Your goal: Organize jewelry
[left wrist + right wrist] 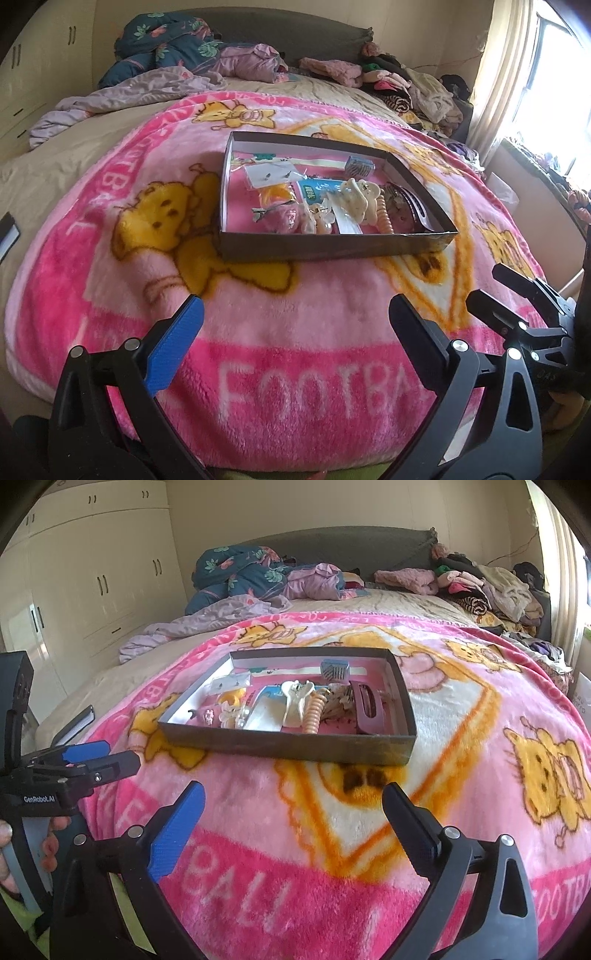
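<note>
1. Jewelry tray [280, 746] sits on the pink blanket [369, 904] on the bed (packed with clips and bits).
2. Left tool [295, 325] spread wide, holding nothing.
3. Right tool [293, 805] likewise, well short of the tray.

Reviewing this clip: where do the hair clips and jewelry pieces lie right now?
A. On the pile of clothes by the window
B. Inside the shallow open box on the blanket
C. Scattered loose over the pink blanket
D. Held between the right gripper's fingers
B: the cream claw clip and the other pieces lie inside the shallow box, which rests on the pink blanket.
</note>
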Action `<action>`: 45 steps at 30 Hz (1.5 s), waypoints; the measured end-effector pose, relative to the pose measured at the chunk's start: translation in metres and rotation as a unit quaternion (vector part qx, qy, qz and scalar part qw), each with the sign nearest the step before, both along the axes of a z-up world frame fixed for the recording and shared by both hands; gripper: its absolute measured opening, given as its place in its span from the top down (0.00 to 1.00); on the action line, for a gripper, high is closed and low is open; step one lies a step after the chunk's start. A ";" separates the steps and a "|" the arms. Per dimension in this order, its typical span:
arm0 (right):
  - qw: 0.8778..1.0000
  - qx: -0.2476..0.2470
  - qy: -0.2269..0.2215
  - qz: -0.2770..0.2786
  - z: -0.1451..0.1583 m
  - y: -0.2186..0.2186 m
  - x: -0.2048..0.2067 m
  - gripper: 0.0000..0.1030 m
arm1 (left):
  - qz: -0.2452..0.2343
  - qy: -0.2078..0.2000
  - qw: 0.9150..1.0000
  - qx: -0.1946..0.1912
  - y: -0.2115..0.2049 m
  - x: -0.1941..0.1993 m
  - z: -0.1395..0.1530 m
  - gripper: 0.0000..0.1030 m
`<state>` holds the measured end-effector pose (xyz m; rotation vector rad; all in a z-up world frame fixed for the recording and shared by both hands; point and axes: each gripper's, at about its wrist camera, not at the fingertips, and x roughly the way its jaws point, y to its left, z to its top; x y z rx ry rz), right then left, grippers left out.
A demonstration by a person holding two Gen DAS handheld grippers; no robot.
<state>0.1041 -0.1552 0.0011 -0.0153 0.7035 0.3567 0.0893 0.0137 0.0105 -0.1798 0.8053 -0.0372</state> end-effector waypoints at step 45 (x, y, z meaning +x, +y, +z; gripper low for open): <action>1.000 0.003 0.006 -0.007 -0.008 -0.003 -0.008 0.09 | 0.010 -0.009 1.000 0.009 0.006 -0.013 0.001 0.11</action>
